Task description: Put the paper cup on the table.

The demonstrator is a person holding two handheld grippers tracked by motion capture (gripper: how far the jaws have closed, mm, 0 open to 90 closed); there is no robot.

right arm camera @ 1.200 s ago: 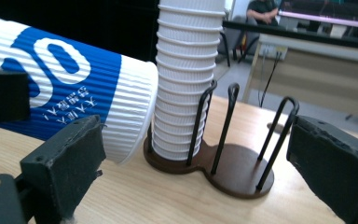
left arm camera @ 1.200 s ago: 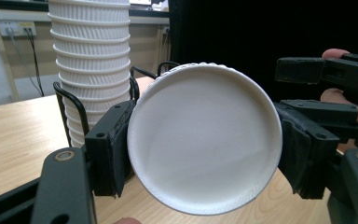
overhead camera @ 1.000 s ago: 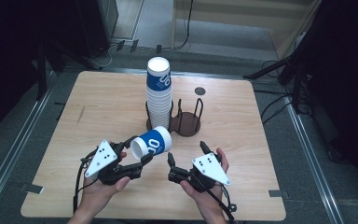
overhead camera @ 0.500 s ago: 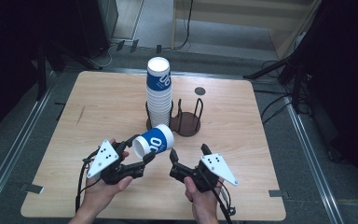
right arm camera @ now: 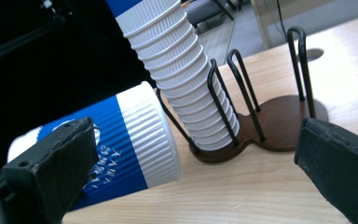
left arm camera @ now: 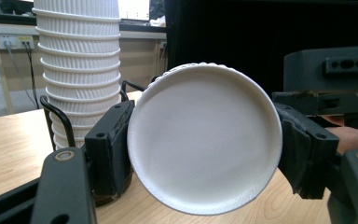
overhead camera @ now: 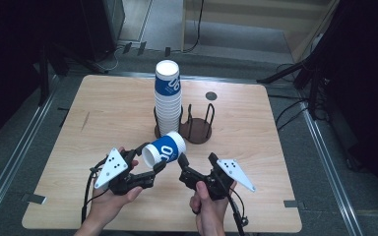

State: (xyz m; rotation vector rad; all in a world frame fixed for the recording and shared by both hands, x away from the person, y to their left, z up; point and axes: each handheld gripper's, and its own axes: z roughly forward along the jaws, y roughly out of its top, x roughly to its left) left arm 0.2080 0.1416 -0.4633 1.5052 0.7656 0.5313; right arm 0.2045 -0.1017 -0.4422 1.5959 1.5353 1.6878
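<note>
A blue and white paper cup lies on its side above the table, its base toward my left gripper, which is shut on it near that base. In the left gripper view the cup's white base sits between the two pads. My right gripper is just right of the cup, open, with nothing between its jaws. In the right gripper view the cup lies past the left jaw. A tall stack of cups stands in a wire holder.
A second, empty wire holder on a brown base stands right of the stack. A small dark disc lies farther back. The wooden table has bare room left and right. Dark stands and cables surround it.
The right gripper has turned a little, its grey plate swinging to the right, and its jaws have edged closer to the cup. The left gripper and cup have barely moved.
</note>
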